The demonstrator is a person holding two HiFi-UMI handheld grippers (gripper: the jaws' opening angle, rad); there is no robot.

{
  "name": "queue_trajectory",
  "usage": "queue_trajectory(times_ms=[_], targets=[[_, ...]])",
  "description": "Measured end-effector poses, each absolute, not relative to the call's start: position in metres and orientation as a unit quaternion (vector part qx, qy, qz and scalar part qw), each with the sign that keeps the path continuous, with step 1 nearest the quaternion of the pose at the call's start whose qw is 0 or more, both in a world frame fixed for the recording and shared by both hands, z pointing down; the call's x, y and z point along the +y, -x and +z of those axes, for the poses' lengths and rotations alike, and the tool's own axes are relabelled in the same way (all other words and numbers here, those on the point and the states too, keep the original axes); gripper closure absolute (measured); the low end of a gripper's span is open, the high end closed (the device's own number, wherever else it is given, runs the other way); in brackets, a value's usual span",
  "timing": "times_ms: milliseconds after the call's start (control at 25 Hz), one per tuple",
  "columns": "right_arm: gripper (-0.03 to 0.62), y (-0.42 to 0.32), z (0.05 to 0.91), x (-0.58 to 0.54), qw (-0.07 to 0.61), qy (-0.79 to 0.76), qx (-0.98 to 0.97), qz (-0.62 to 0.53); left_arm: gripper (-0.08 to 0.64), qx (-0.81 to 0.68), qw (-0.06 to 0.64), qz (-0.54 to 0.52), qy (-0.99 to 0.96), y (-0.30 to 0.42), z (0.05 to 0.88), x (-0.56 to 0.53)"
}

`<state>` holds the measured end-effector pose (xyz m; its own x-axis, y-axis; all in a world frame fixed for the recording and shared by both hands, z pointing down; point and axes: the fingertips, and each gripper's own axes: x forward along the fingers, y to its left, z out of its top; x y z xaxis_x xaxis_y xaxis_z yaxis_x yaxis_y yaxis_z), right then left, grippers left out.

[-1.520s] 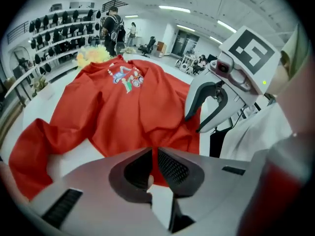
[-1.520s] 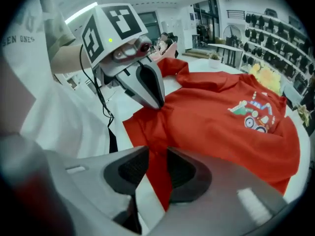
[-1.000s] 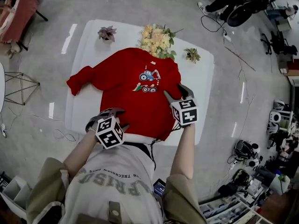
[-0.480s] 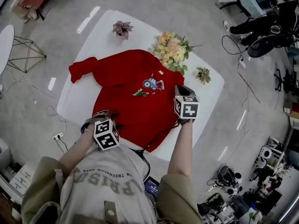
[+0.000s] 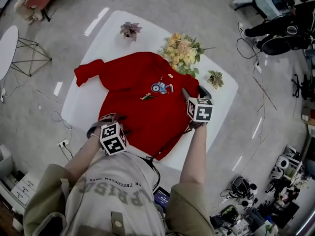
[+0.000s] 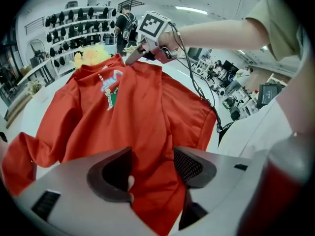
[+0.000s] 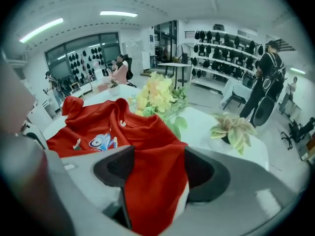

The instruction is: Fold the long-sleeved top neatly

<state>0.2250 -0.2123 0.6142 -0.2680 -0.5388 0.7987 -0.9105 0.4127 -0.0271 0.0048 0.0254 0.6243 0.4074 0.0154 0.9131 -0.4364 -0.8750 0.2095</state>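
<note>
Left gripper [image 6: 152, 163] sits low over the near left corner of the red long-sleeved top [image 5: 142, 107], close to the hem. Its jaws stand apart and have just been opening. Red cloth lies in the gap between them, but the pads do not pinch it.

Right gripper [image 7: 155, 168] is at the garment's right edge, up near the shoulder. Its jaws have also just been opening and now stand wide. A raised ridge of red fabric runs between them and seems to lie loose rather than clamped, though the cloth fills most of the gap.

The top lies front up on the white table [image 5: 98, 38], with its cartoon print [image 5: 160, 88] showing and its collar toward the bouquet [image 5: 181, 50]. One sleeve [image 5: 87, 73] reaches out to the picture's left and ends in a bunched cuff. A purple-leaved plant [image 5: 129, 30] stands at the far side of the table, and a small green plant [image 5: 214, 78] stands just beyond the right gripper.
</note>
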Motion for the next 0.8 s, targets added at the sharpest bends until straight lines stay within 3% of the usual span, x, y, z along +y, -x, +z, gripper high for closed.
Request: queue_trajectory(times_ms=[320,560,800], targets=[[0.287,-0.223,0.533,-0.137,0.289,-0.504,-0.780,0.231,0.296,-0.233,0.211,0.501,-0.806,0.081,0.584,0.007],[0.287,-0.142,0.527,-0.083,0.273,-0.475,-0.800,0.244,0.296,-0.331,0.199,0.516,-0.764,0.191,0.586,-0.025],[0.287,-0.056,0.538,-0.055,0.271,-0.456,-0.805,0.266,0.296,-0.396,0.136,0.531,-0.737,0.253,0.599,-0.085]])
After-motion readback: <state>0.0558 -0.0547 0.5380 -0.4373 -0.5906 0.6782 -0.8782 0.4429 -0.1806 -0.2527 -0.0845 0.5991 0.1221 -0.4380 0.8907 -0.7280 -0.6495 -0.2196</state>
